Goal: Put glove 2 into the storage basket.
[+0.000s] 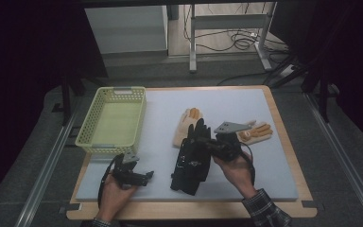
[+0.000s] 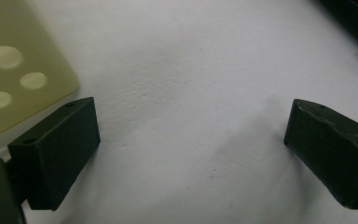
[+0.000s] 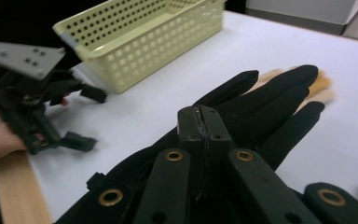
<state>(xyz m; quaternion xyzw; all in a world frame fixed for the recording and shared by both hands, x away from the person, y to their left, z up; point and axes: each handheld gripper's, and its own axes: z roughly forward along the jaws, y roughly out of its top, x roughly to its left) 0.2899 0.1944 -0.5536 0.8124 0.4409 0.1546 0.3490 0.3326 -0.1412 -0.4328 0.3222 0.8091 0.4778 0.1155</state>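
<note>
The right hand-held gripper [image 1: 207,143] is held over the black glove [image 1: 192,158], angled left toward the basket [image 1: 112,120]; its jaws are pressed together, and whether glove fabric sits between them I cannot tell. The left hand-held gripper [image 1: 147,176] rests low near the bench's [image 1: 189,209] front edge, jaws spread over bare white mat [image 1: 160,123]. The black glove lies mid-mat, partly over a tan glove [image 1: 185,124]; another tan glove [image 1: 257,132] lies to the right. Beyond the bench are grey floor and cables. The left gripper view brings a basket corner [image 2: 23,70] close.

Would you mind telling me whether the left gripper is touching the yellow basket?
Apart. In the high view, the left gripper sits below the yellow basket, with a strip of white mat visible between them.
</note>
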